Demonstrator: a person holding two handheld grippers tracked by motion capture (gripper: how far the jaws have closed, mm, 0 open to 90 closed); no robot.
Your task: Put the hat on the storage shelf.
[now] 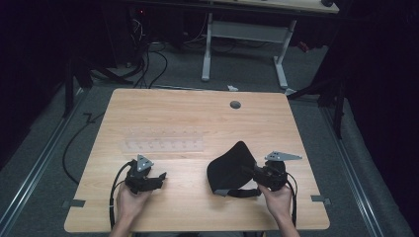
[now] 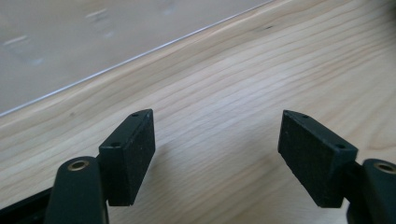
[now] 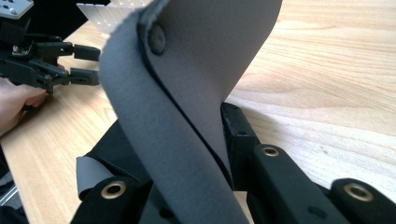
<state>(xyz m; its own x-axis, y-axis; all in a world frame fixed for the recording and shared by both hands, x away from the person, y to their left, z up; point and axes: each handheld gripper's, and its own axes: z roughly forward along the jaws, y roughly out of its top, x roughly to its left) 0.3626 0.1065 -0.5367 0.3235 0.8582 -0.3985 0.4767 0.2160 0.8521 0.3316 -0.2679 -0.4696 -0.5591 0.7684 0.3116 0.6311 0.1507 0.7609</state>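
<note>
A black cap [image 1: 230, 170] lies on the wooden table [image 1: 197, 111], right of the middle near the front. My right gripper [image 1: 250, 173] is at the cap's right side, shut on a fold of its fabric. In the right gripper view the cap [image 3: 196, 60] rises between the jaws of my right gripper [image 3: 205, 154], its top button showing. My left gripper [image 1: 161, 178] rests low over the table at front left, open, with nothing between its fingers. The left gripper view shows my left gripper [image 2: 217, 149] over bare wood. The right gripper view also catches the left gripper [image 3: 88, 63] and its hand.
A clear plastic sheet [image 1: 163, 140] with small pegs lies flat behind the left gripper, its edge [image 2: 70, 42] close ahead of the jaws. A grey cable hole [image 1: 235, 104] sits near the table's far edge. Beyond stand a white desk frame [image 1: 247, 34] and floor cables [image 1: 148, 64].
</note>
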